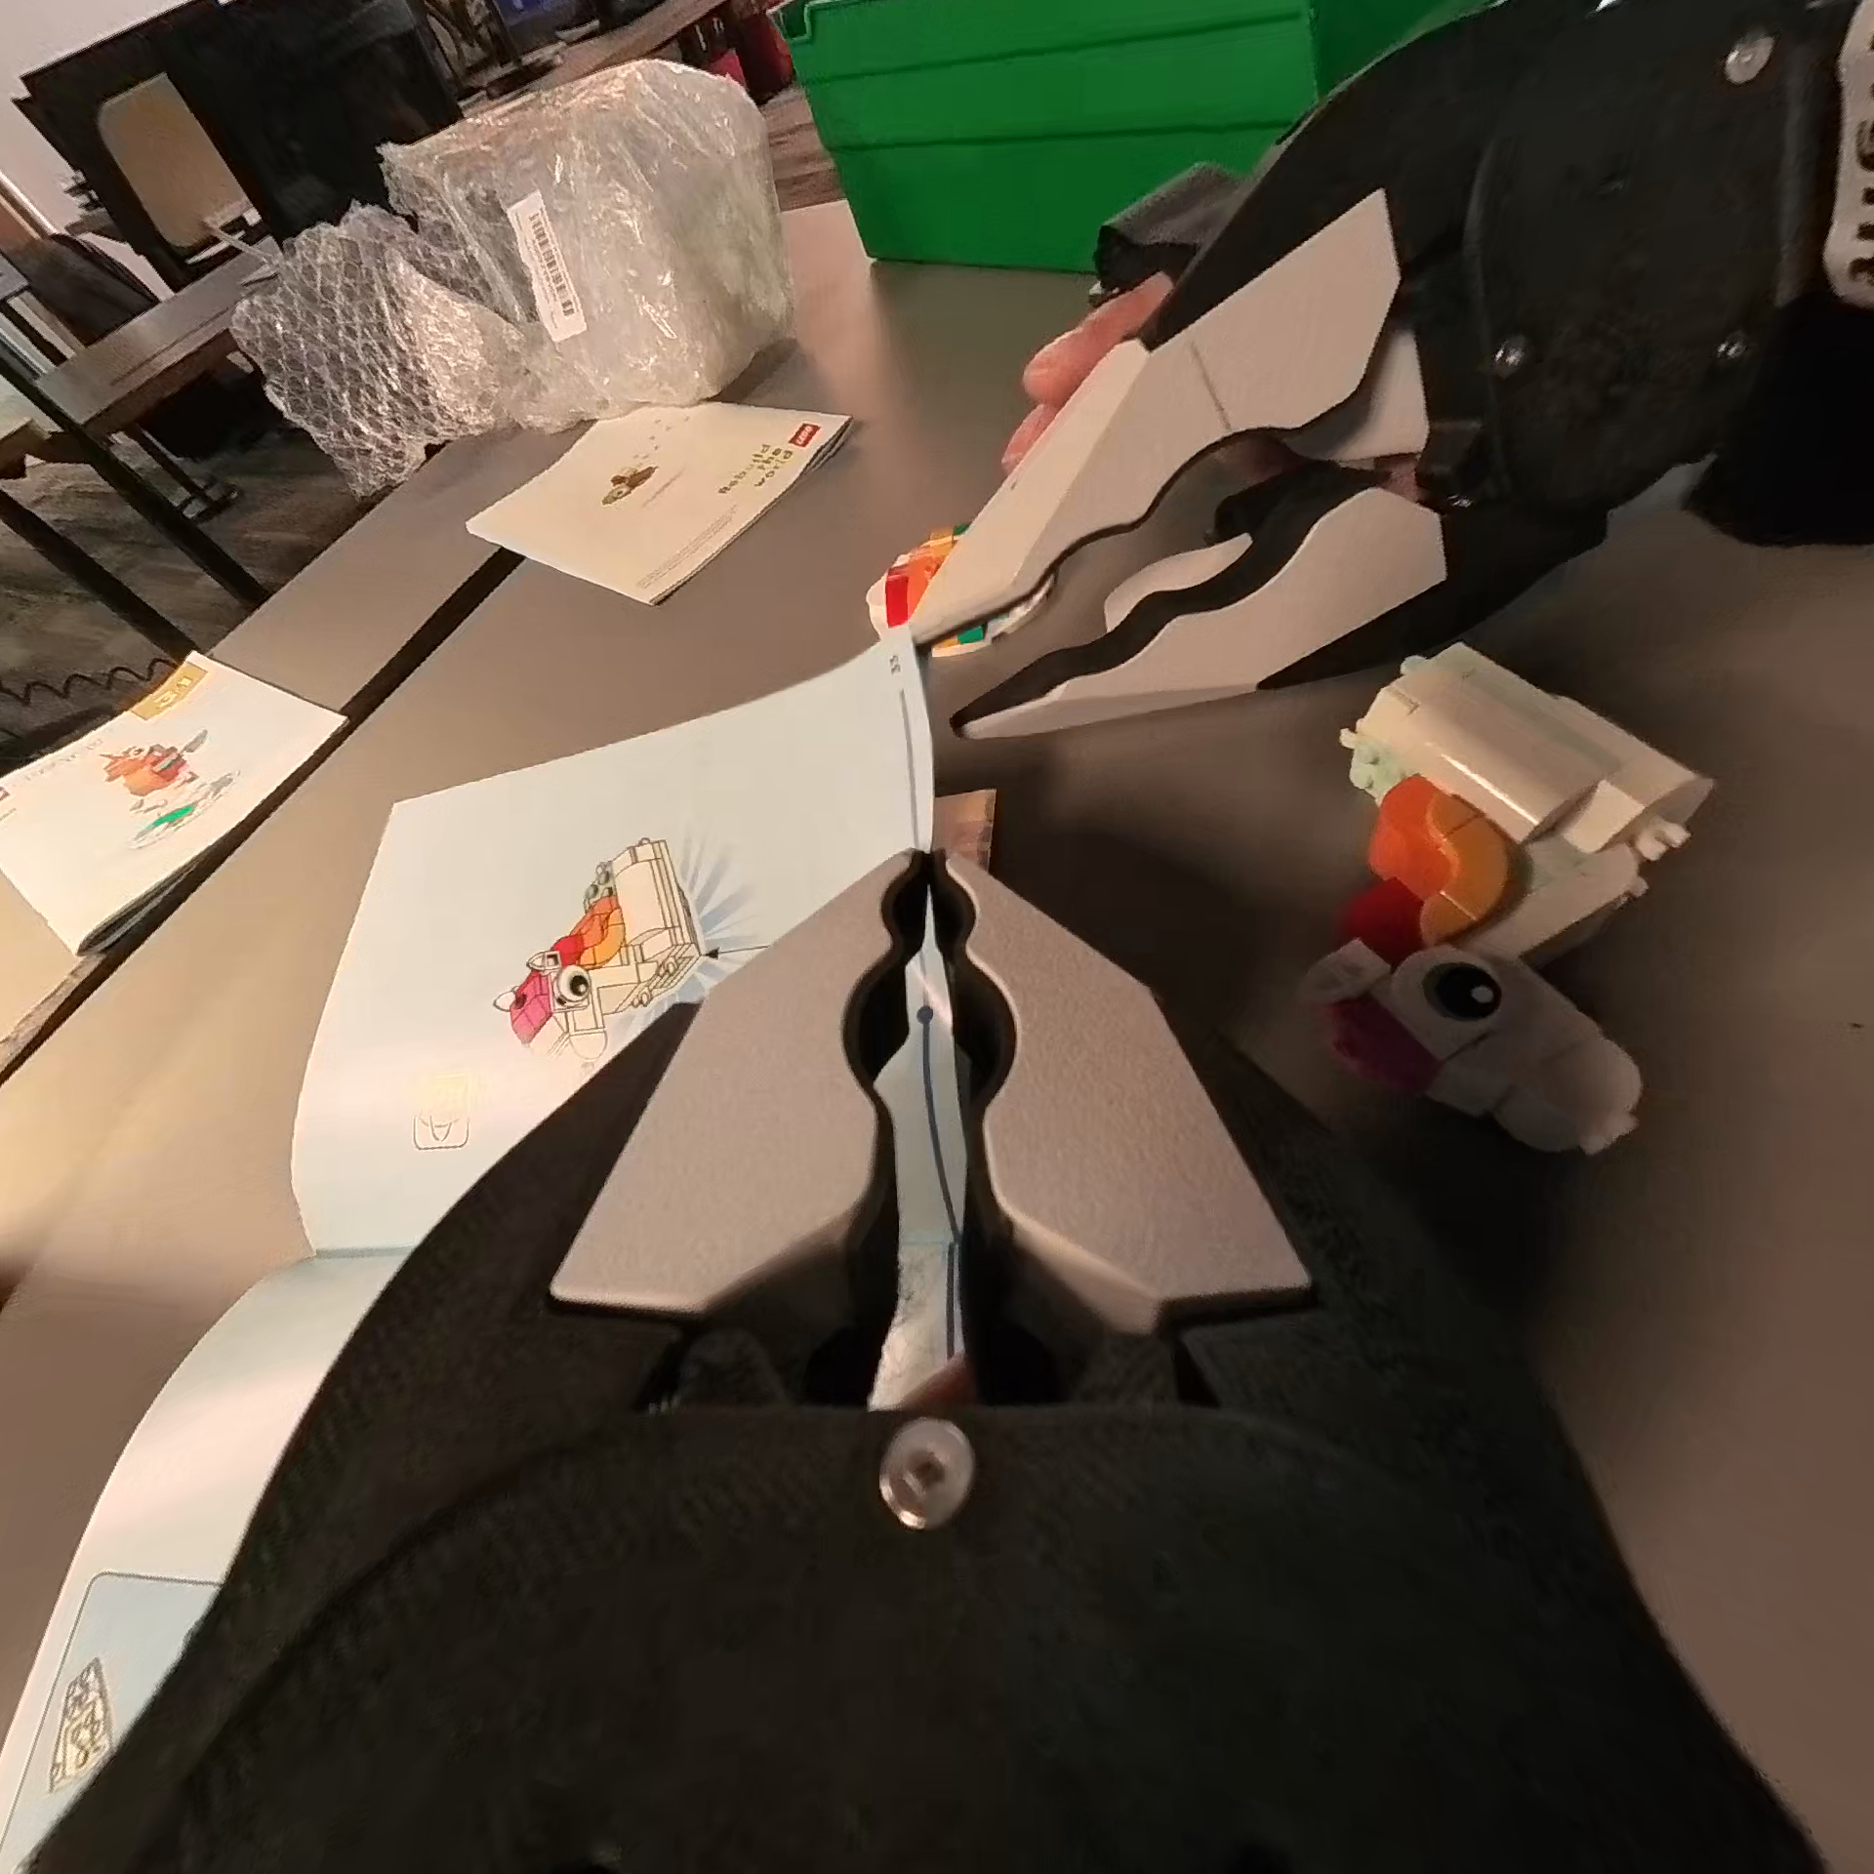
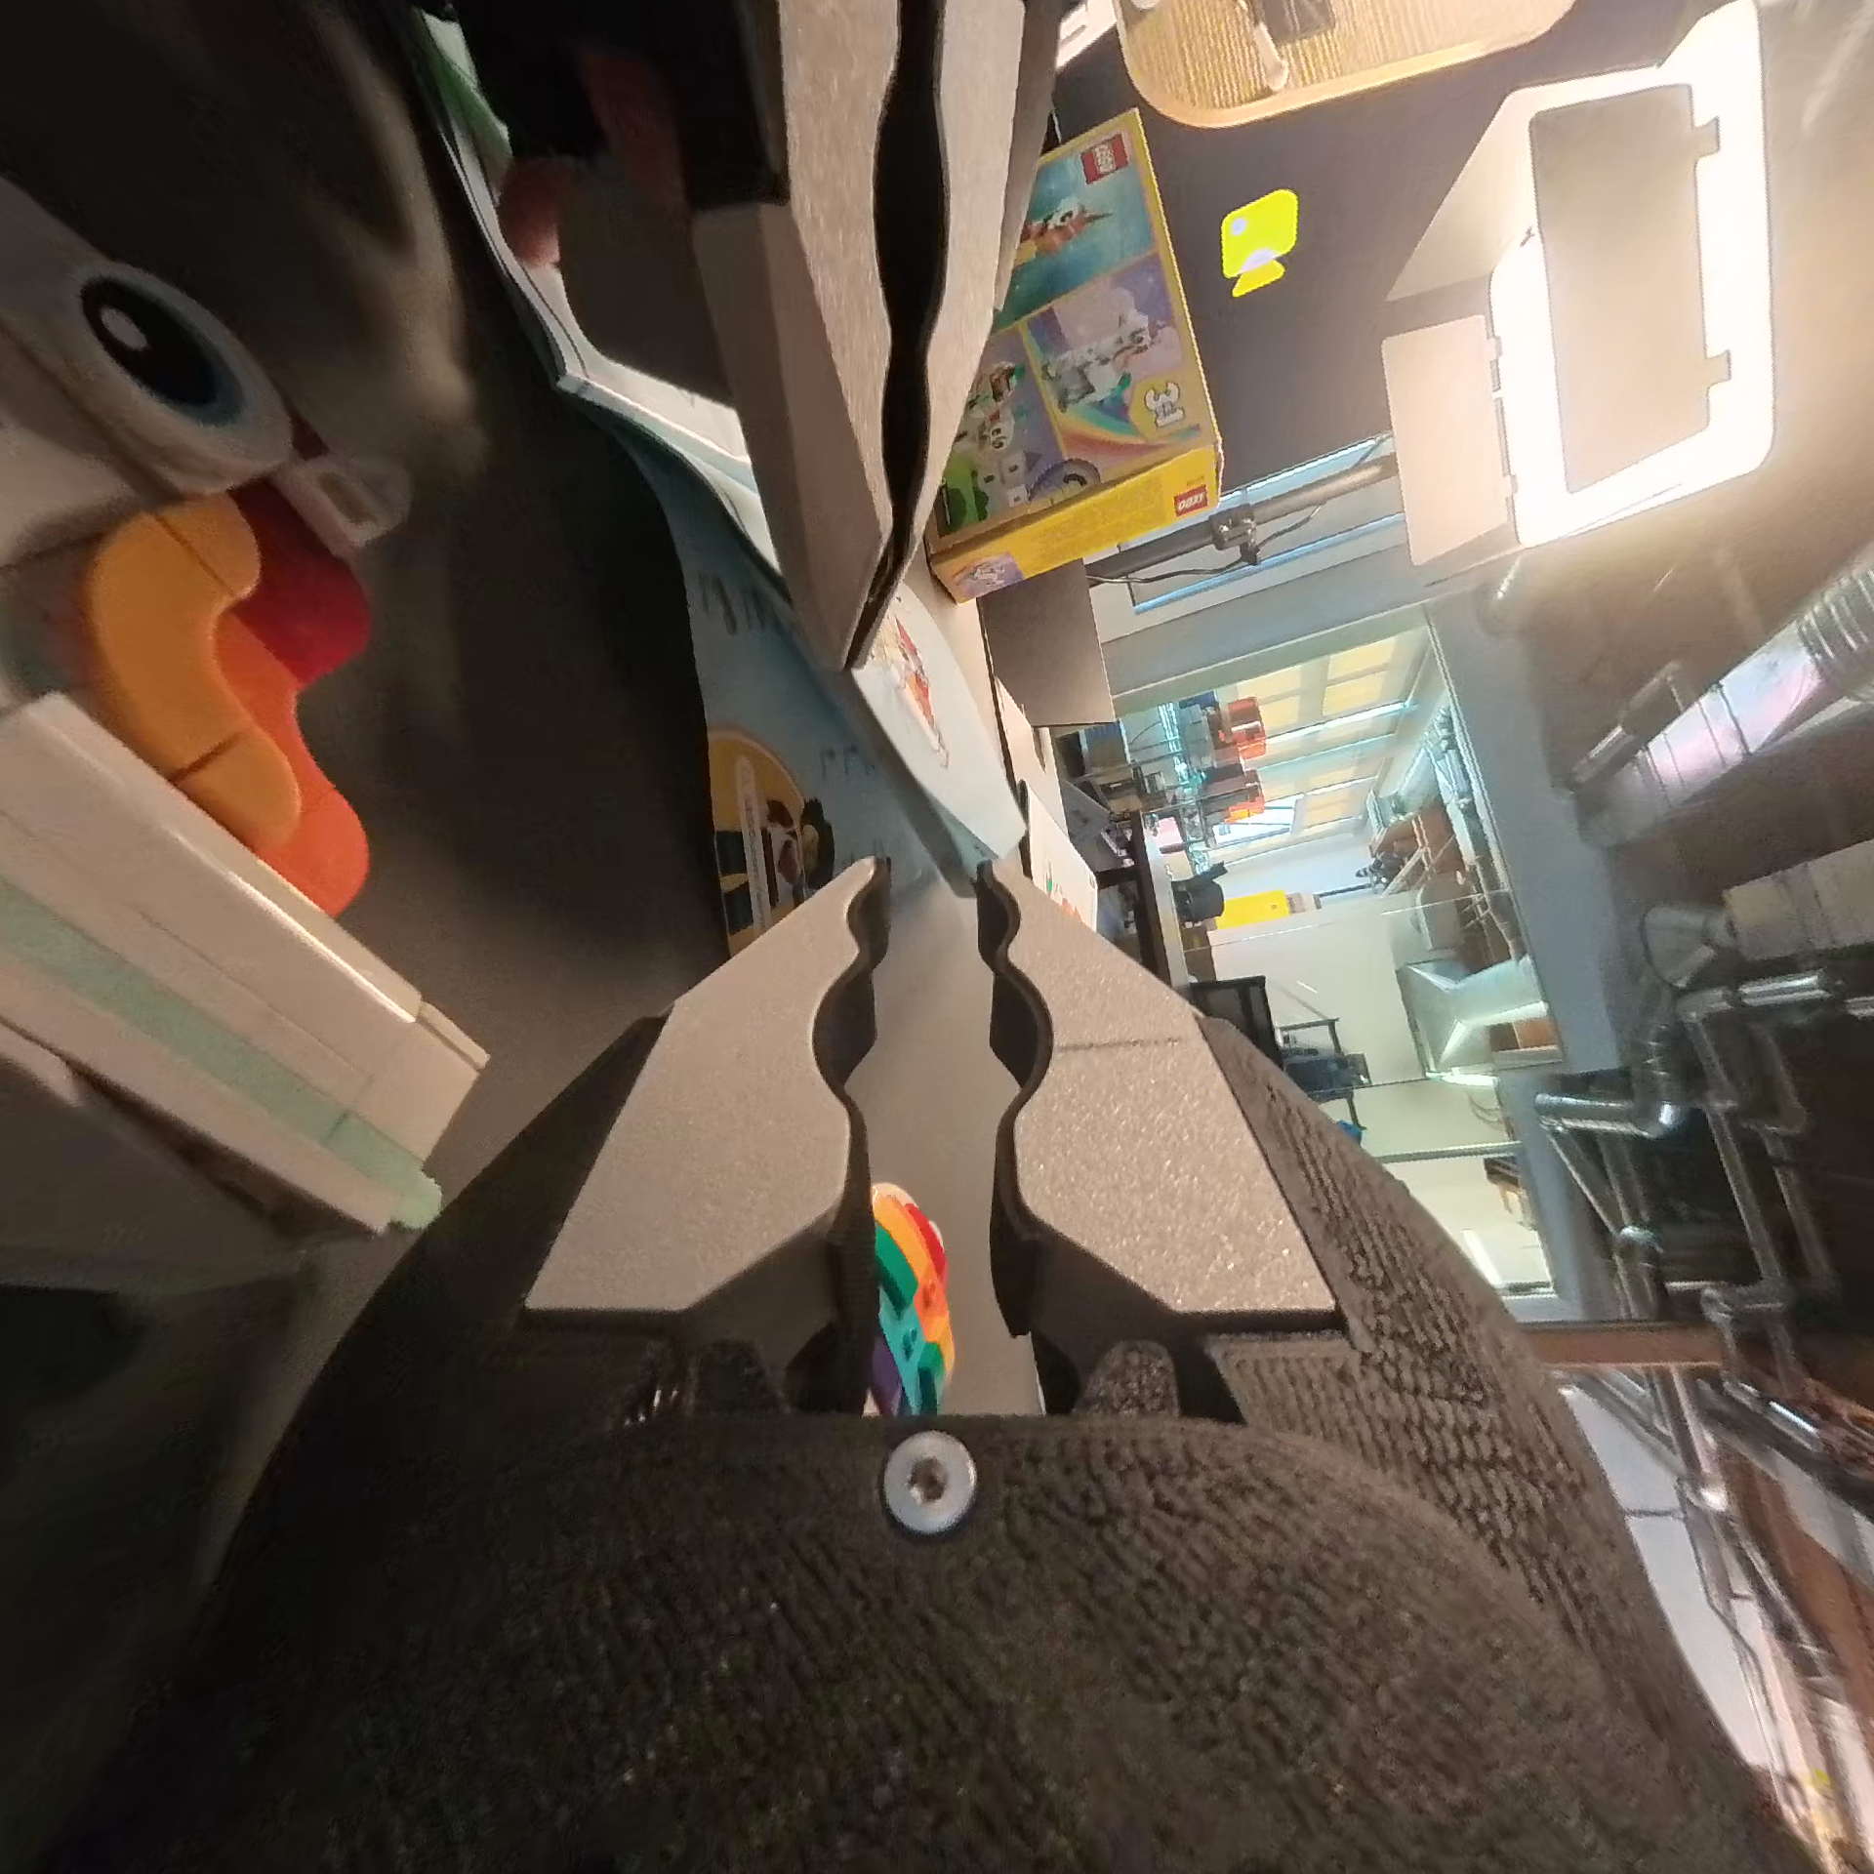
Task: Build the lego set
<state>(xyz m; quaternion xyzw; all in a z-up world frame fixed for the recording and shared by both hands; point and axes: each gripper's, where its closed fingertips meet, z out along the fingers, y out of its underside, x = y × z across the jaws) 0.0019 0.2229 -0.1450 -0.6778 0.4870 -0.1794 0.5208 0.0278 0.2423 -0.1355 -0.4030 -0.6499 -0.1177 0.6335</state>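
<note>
My left gripper (image 1: 928, 862) is shut on a page of the open light-blue instruction booklet (image 1: 608, 913) and holds that page lifted off the grey table. It also shows at the top of the right wrist view (image 2: 852, 649), closed on the page. My right gripper (image 1: 938, 677) is open, its tips just beyond the page's far corner. A small rainbow-coloured lego piece (image 1: 918, 578) lies beside its upper finger, and shows in the gap between the fingers (image 2: 908, 1298). The white lego animal model (image 1: 1470, 913) with an orange and red mane lies on the table to the right.
A bubble-wrapped package (image 1: 568, 254) and a green bin (image 1: 1014, 122) stand at the back. Two closed booklets (image 1: 669, 497) (image 1: 152, 801) lie left of the open one, near the table's left edge. The yellow lego box (image 2: 1085, 355) stands beyond the booklets. One gripper's finger ends stand about 4 cm off the other's.
</note>
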